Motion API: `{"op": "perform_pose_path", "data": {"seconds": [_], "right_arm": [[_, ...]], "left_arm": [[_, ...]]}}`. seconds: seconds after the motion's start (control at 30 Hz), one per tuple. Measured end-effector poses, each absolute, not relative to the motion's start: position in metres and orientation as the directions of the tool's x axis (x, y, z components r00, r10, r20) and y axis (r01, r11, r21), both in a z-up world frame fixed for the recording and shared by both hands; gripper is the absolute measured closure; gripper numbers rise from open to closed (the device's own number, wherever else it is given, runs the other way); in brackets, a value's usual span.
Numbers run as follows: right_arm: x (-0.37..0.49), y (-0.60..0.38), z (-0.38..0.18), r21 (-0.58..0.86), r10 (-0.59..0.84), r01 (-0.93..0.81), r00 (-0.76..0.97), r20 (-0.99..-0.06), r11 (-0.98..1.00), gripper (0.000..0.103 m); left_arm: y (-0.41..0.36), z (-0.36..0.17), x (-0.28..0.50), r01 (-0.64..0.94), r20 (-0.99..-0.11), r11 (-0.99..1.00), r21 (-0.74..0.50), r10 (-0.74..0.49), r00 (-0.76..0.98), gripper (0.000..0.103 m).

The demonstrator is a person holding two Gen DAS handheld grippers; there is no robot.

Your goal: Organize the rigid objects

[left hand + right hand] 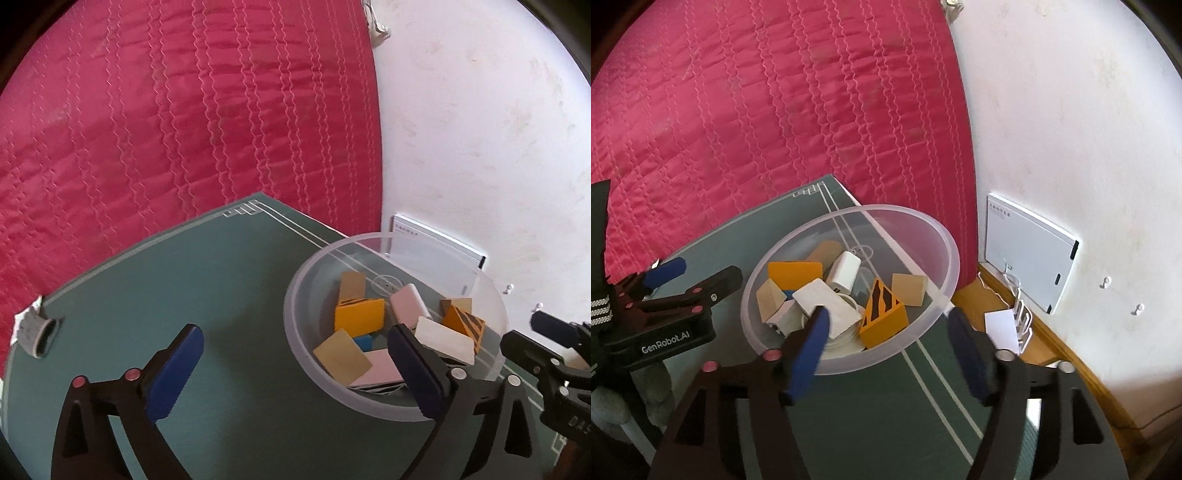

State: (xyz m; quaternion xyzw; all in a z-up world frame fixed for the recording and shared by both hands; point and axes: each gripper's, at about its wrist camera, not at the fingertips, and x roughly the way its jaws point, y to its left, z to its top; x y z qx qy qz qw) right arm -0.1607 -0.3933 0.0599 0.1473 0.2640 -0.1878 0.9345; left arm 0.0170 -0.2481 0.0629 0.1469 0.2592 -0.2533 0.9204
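Right view only: white charger [846, 271] in clear bowl [945, 236] on counter [923, 398]; left view only: grey roll [40, 334] far left. 2 orange blocks [884, 317]. Left gripper [295, 369] jaws wide, empty; right gripper [890, 354] jaws half open, empty.

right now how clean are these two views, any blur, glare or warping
Left wrist: sharp; fisheye bows the green mat edges; white wall washed out. Right wrist: sharp, same bulge, dark corners; clear bowl rim catches mild sheen; blocks inside readable.
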Motion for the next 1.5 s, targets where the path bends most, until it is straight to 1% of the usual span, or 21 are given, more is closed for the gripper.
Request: {"op": "perform_pose_path", "data": {"seconds": [0.07,0.13,0.2,0.37,0.6,0.67,0.77,0.83,1.17,1.5], "right_arm": [[-0.161,-0.392,0.061,0.173,-0.277,0.429,0.792,-0.544,0.887,0.029],[-0.161,-0.390,0.061,0.171,-0.277,0.427,0.792,-0.544,0.888,0.023],[-0.161,-0.389,0.061,0.169,-0.274,0.424,0.793,-0.544,0.890,0.014],[-0.159,-0.382,0.059,0.149,-0.262,0.404,0.789,-0.556,0.902,0.007],[-0.154,-0.371,0.054,0.098,-0.263,0.389,0.766,-0.586,0.916,0.007],[-0.155,-0.368,0.055,0.076,-0.279,0.394,0.761,-0.586,0.916,0.007],[-0.156,-0.367,0.057,0.057,-0.304,0.407,0.760,-0.574,0.911,0.002],[-0.158,-0.366,0.059,0.047,-0.318,0.415,0.761,-0.566,0.909,0.002],[-0.156,-0.366,0.059,0.017,-0.337,0.418,0.756,-0.561,0.908,0.002],[-0.156,-0.365,0.056,0.012,-0.335,0.415,0.752,-0.568,0.910,0.002]], "left_arm": [[-0.246,0.065,0.015,0.529,-0.540,0.834,0.155,-0.377,0.753,0.001],[-0.245,0.066,0.013,0.519,-0.534,0.839,0.161,-0.368,0.761,0.001],[-0.243,0.067,0.012,0.515,-0.532,0.843,0.159,-0.366,0.763,0.001],[-0.239,0.067,0.009,0.509,-0.535,0.846,0.163,-0.357,0.765,0.001],[-0.236,0.068,0.001,0.484,-0.519,0.852,0.202,-0.326,0.790,0.001],[-0.236,0.068,-0.001,0.474,-0.508,0.852,0.221,-0.314,0.802,0.001],[-0.238,0.067,-0.003,0.459,-0.502,0.854,0.246,-0.293,0.814,0.001],[-0.238,0.067,-0.003,0.452,-0.501,0.855,0.254,-0.283,0.817,0.001],[-0.240,0.064,-0.006,0.453,-0.502,0.850,0.269,-0.277,0.819,0.001],[-0.240,0.061,-0.004,0.465,-0.522,0.848,0.254,-0.285,0.804,0.001]]}}
